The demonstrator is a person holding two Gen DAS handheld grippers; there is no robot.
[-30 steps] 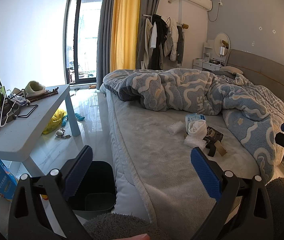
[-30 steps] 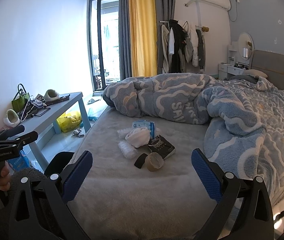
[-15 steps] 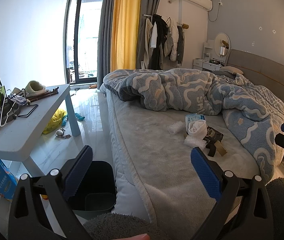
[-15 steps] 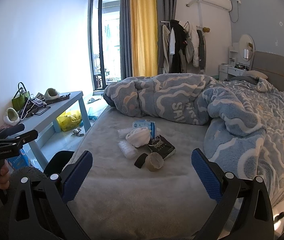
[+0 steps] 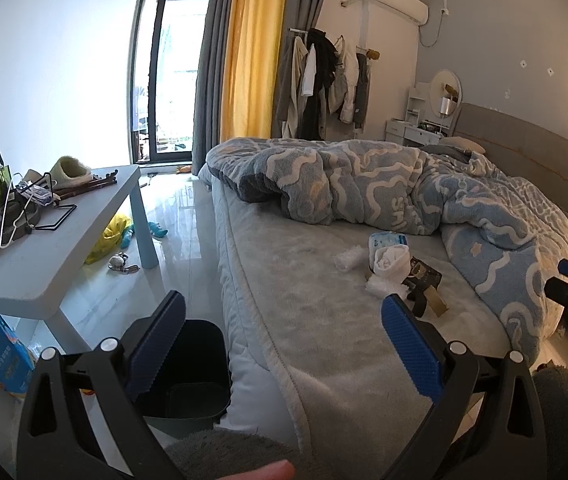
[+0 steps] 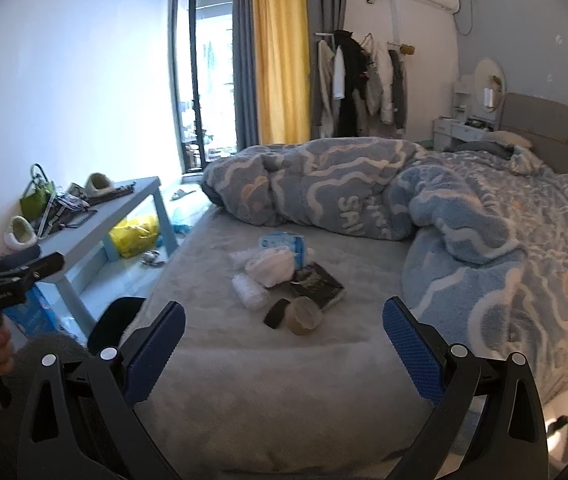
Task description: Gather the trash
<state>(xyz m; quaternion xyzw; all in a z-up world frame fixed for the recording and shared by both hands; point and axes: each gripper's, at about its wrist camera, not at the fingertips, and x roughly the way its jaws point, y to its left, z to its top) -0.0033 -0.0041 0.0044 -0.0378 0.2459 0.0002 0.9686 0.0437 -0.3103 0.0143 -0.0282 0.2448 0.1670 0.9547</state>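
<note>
Both grippers were spread wide, nothing held. The trash pile [image 6: 284, 280] sat on the bed [image 6: 243, 400], around 12 o'clock from the right gripper [image 6: 284, 356] and closest to it; from the left gripper [image 5: 281, 346] it lay off toward 1 o'clock, further away. The black bin [image 5: 187, 368] stood on the floor at the left fingers' [image 5: 155, 344] side, so I'd guess the right goes in first.

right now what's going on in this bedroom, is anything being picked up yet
Not yet. A person holds a gripper in each hand at the foot of the bed. Both the left gripper and the right gripper are open and empty. A small pile of trash lies on the grey bed cover: white crumpled tissues, a blue packet, a dark wrapper and a tape roll. A black bin stands on the floor beside the bed.
</note>
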